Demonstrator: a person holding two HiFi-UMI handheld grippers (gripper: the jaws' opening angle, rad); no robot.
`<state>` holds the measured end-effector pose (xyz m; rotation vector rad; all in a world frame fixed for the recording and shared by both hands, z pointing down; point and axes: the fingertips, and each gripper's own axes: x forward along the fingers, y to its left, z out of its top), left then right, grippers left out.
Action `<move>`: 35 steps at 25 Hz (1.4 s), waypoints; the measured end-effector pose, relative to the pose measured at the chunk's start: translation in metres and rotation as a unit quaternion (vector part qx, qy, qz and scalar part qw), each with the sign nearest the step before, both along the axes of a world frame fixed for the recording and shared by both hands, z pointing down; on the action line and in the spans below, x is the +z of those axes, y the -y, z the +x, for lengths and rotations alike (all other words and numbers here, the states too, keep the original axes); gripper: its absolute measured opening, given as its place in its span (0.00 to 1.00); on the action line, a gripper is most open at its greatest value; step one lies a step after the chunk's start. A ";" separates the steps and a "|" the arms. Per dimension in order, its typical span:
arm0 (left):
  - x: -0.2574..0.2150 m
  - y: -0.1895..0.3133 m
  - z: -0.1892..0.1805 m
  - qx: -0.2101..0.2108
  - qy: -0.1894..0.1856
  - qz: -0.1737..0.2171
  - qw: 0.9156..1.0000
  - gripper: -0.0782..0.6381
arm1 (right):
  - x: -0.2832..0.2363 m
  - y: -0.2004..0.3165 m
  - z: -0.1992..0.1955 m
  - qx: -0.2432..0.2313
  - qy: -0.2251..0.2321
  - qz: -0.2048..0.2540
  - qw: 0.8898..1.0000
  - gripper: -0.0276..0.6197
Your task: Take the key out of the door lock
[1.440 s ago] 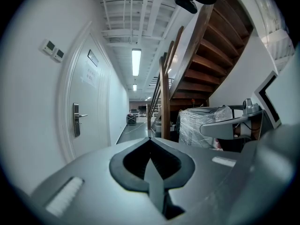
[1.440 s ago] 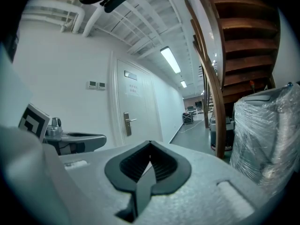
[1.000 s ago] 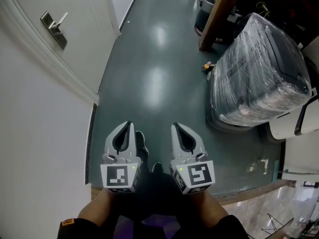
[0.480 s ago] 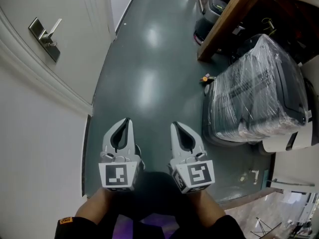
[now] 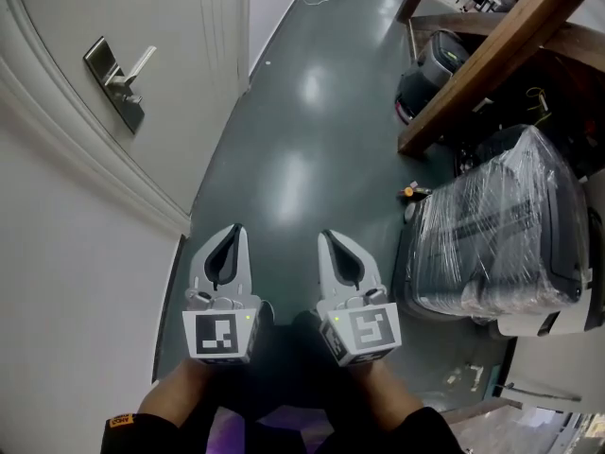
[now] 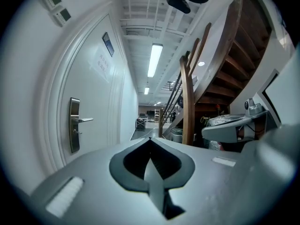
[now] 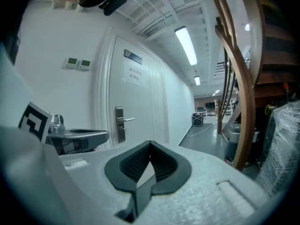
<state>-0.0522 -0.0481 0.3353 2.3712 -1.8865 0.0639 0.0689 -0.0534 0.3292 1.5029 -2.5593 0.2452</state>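
A white door [image 5: 161,64] stands at the upper left with a metal lock plate and lever handle [image 5: 118,81]; the same plate [image 6: 74,124] [image 7: 120,123] appears in both gripper views. A small stub below the lever may be the key; it is too small to tell. My left gripper [image 5: 232,230] and right gripper [image 5: 326,237] hang side by side over the floor, well short of the door. Both are shut, their jaws meeting at the tips with nothing between them.
A wooden stair beam [image 5: 492,60] slants across the upper right. A plastic-wrapped machine [image 5: 496,230] stands on the floor at right, a small orange object [image 5: 409,191] beside it. A dark green corridor floor [image 5: 302,149] runs ahead. A white wall [image 5: 66,301] lies at left.
The view has swung so the door handle sits a little lower and further right, and the wrapped machine has slid right. Both grippers stay shut, side by side.
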 end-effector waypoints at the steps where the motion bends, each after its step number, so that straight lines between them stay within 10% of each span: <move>1: 0.000 0.005 -0.009 -0.012 0.000 -0.003 1.000 0.13 | 0.001 0.006 -0.010 -0.014 0.002 0.005 1.000 0.03; 11: 0.014 0.052 -0.095 -0.149 0.011 -0.003 0.989 0.13 | 0.017 0.095 -0.102 -0.155 0.007 0.008 0.988 0.03; 35: 0.021 0.173 -0.219 -0.452 0.003 -0.031 0.892 0.13 | 0.029 0.283 -0.284 -0.464 0.016 -0.010 0.886 0.03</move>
